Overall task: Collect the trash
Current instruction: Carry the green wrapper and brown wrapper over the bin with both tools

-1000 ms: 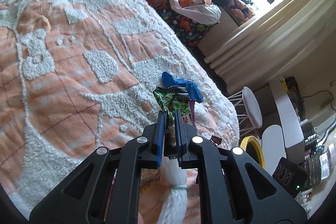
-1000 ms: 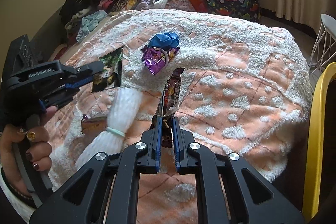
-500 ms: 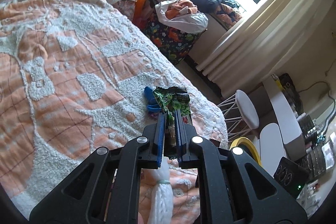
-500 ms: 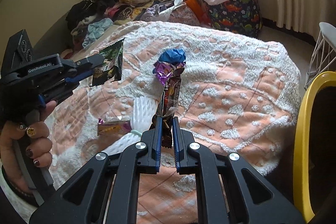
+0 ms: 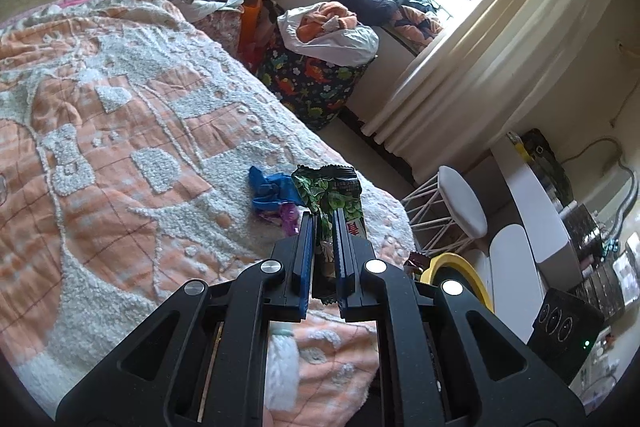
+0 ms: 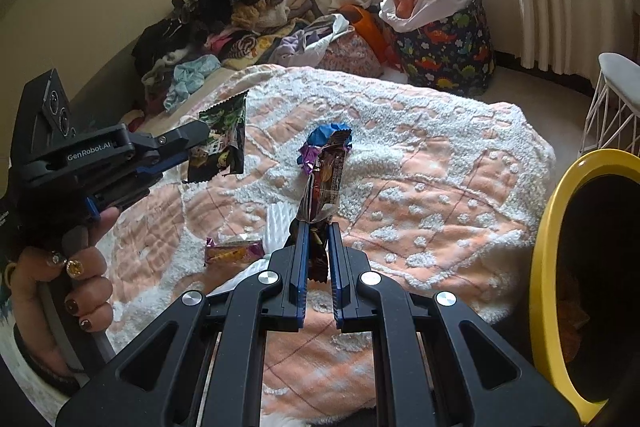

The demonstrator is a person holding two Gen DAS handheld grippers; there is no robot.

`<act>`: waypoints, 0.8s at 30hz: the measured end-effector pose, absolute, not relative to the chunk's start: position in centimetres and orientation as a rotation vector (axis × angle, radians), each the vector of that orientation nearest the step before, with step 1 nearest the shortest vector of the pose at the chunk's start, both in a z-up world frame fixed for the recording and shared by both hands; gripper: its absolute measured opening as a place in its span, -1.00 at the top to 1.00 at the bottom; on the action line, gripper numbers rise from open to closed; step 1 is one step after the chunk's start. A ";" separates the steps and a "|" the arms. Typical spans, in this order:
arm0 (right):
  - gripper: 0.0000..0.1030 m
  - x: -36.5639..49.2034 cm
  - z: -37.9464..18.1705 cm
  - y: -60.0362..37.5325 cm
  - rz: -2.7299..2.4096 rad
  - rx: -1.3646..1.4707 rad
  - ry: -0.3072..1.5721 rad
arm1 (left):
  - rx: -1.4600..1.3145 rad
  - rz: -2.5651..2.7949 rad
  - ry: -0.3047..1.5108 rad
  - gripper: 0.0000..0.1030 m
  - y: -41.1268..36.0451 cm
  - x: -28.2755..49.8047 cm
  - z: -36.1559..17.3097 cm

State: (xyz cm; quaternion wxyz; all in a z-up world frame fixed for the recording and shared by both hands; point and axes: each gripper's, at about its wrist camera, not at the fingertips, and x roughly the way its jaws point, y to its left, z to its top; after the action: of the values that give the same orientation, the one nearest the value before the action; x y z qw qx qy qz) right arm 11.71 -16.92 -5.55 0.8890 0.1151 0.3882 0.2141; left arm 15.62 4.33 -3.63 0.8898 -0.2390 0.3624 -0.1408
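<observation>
Both grippers carry wrappers clear of the bed (image 6: pixel 420 163): the left gripper (image 5: pixel 323 227) has its jaws clamped on a green wrapper (image 5: pixel 334 193), and the right gripper (image 6: pixel 317 239) on a dark wrapper (image 6: pixel 326 183) standing upright. The yellow-rimmed bin (image 6: pixel 548 235) sits just right of the right gripper, the nearer one. Its inside is too dark to read, and crumpled blue trash (image 6: pixel 326 133) and a purple wrapper (image 6: pixel 234 251) lie on the bed.

Brown wrapper (image 6: pixel 325 183) in right tongs (image 6: pixel 317 227); yellow-rimmed bin (image 6: pixel 545 247) beside

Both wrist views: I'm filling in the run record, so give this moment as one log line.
left tool: shut on green wrapper | right tool: shut on dark wrapper | on bed: blue wrapper, purple wrapper | yellow bin: at right
</observation>
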 end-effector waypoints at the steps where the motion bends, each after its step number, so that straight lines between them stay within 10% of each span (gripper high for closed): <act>1: 0.81 11.5 -5.4 -17.1 0.442 0.240 0.801 | -0.492 -0.298 0.751 0.89 4.0 15.5 -3.5; 24: 0.81 9.3 -3.5 -22.0 0.391 0.315 0.733 | -0.395 -0.398 0.756 0.89 -2.2 14.8 -2.5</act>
State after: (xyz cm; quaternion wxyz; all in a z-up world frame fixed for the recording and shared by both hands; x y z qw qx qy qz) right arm 9.27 -22.00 -3.50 0.9029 0.1526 0.3544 0.1893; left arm 14.82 -2.19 -2.55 0.8912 -0.1905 0.3643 -0.1916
